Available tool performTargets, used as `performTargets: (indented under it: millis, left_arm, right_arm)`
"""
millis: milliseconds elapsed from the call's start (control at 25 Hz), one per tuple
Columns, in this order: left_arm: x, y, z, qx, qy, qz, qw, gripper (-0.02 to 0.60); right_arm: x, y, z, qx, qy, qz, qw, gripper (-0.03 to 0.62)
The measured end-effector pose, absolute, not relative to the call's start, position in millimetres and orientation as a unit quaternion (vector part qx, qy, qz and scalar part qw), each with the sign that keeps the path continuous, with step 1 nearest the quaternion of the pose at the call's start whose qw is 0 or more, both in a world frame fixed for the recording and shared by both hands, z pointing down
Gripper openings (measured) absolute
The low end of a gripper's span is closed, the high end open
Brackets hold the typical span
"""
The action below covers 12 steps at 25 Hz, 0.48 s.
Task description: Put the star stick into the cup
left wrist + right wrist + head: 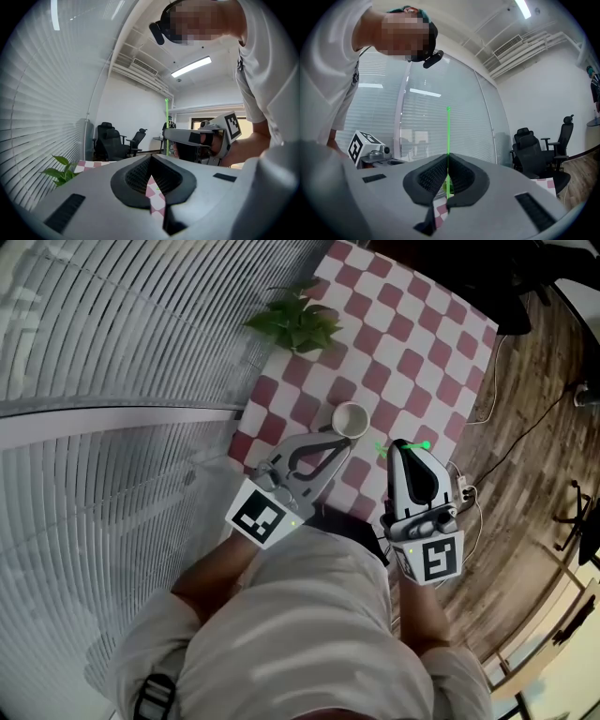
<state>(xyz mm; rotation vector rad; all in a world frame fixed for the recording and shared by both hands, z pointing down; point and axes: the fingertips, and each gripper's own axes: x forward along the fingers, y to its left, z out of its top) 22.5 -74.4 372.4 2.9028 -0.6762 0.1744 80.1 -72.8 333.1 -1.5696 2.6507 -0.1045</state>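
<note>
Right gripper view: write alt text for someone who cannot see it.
The right gripper is shut on the thin green star stick, which stands upright before window blinds. Black office chairs stand at right.

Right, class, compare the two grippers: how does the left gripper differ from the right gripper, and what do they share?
The right gripper clamps the thin green star stick between its jaws; the left gripper holds nothing. The left gripper's tip lies beside the white cup; the right gripper sits farther off to the cup's side. Shared: both have their jaws together, and both hover over the checked tablecloth.
</note>
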Motion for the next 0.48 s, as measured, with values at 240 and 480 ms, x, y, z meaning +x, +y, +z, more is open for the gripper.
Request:
performTargets:
  millis: [240, 480]
  left_arm:
    - [20.4, -76.2, 383.8, 0.97, -0.221, 0.07, 0.072, 0.032]
    - [15.5, -83.1, 392.9, 0.969, -0.225, 0.063, 0.082, 0.032]
  right_arm:
    - [74.4, -78.2, 344.9, -0.503, 0.863, -0.043, 0.032, 0.032]
    - [66.7, -86.9, 357.8, -0.494, 0.867, -0.047, 0.031, 0.032]
